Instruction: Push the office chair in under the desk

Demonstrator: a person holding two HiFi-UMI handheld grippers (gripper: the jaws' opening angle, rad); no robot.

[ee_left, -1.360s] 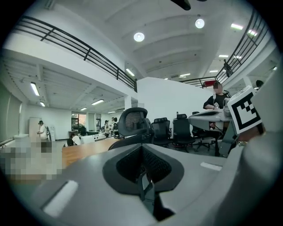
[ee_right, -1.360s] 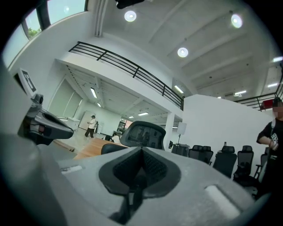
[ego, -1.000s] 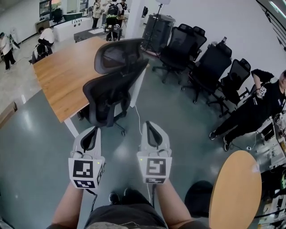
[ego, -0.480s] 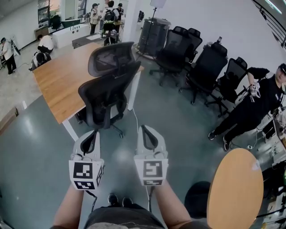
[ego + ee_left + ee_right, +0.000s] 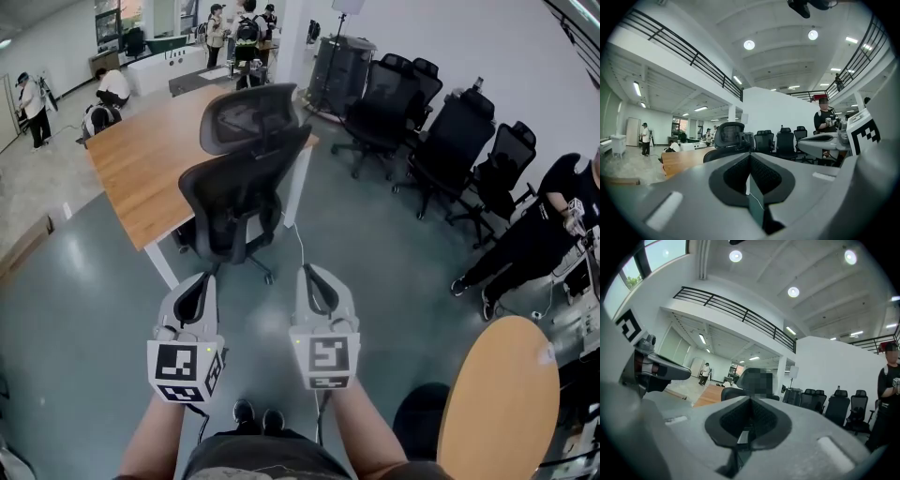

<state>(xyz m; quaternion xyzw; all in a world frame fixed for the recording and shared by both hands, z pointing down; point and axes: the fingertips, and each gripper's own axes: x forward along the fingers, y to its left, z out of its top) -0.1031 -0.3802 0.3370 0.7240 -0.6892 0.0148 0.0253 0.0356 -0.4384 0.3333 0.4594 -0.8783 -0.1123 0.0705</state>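
A black mesh office chair [image 5: 239, 178] with a headrest stands at the near corner of a long wooden desk [image 5: 150, 159], its back toward me. Both grippers are held side by side a short way in front of the chair back, apart from it. My left gripper [image 5: 202, 277] is shut and empty. My right gripper [image 5: 307, 270] is shut too, with nothing in it. The chair [image 5: 726, 140] shows past the left jaws in the left gripper view. In the right gripper view the chair [image 5: 740, 392] sits just above the shut jaws.
Several black office chairs [image 5: 441, 141] are grouped at the right by the white wall. A person in black [image 5: 534, 234] stands at the far right. A round wooden table [image 5: 497, 403] is near my right side. A cable [image 5: 298, 246] runs across the grey floor.
The view has shifted a little; the chair and desk sit slightly further right and lower in frame. Both grippers stay shut, side by side, at about the same distance from the chair.
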